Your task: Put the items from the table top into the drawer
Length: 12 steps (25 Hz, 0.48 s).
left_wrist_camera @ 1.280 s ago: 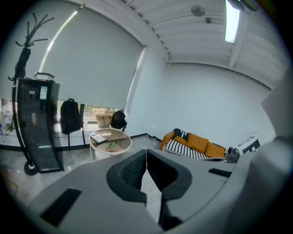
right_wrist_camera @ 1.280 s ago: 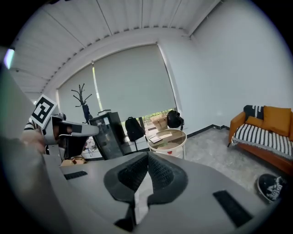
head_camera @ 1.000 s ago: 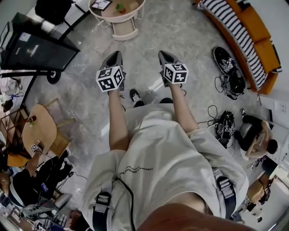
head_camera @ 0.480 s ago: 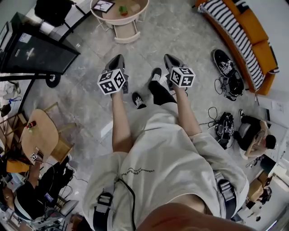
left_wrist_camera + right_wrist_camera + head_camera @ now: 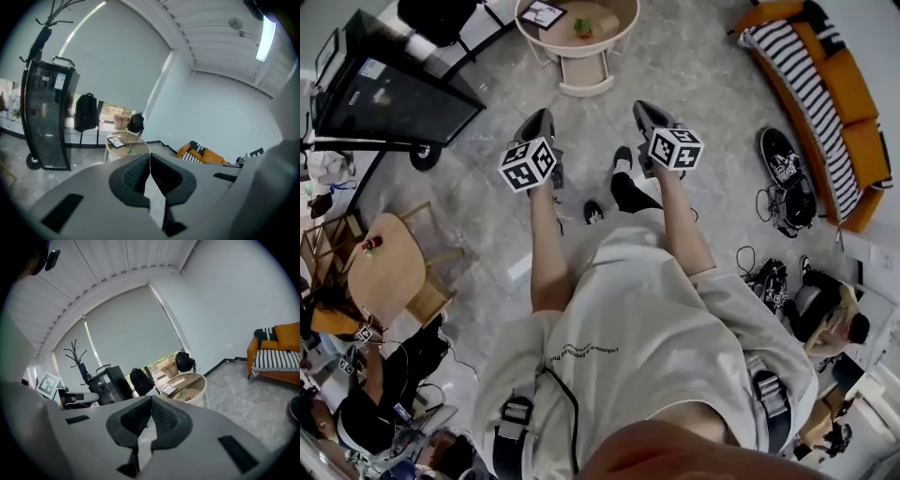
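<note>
The left gripper (image 5: 150, 158) has its jaws pressed together with nothing between them. The right gripper (image 5: 151, 401) is also closed and empty. The round table (image 5: 614, 21) stands well ahead of both jaw pairs, with a flat framed item (image 5: 544, 13) and a green item (image 5: 583, 26) on its top and its drawer (image 5: 586, 73) pulled out toward the jaws.
</note>
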Motion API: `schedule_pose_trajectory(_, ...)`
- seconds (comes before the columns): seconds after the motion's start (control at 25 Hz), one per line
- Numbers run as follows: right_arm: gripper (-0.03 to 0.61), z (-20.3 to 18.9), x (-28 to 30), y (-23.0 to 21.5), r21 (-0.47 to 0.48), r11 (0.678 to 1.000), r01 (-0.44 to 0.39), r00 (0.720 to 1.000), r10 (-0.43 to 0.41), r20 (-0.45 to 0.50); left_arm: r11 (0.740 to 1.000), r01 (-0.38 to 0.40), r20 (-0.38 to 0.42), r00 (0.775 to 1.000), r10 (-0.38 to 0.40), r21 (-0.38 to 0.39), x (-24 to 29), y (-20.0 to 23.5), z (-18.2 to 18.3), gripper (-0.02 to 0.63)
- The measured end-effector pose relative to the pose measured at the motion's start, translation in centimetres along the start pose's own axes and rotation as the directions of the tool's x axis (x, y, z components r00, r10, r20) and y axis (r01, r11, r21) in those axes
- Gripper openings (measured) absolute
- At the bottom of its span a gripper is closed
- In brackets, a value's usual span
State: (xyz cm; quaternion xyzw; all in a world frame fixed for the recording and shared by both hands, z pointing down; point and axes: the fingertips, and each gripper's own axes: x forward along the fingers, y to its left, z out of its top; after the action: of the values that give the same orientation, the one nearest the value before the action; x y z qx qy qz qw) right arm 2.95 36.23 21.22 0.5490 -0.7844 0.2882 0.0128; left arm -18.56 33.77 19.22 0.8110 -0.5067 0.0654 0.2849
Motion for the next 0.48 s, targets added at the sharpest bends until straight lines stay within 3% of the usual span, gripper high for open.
schedule_pose_trajectory(0.12,0.032,2.2,2.5,-1.6,-0.031,0.999,-0.023,1.0,0.023,0.001,1.0,-0.01,0.003,1.0,0.01,0.021,3.2,-0.7,1.5,0.021)
schedule_pose_trajectory(0.48,0.032,12.7,9.6,-10.0,0.044,0.993,-0.111,0.991,0.108,0.082,0.992,-0.047,0.004,0.999,0.046,0.114,14.1,-5.2,7.8,0.021)
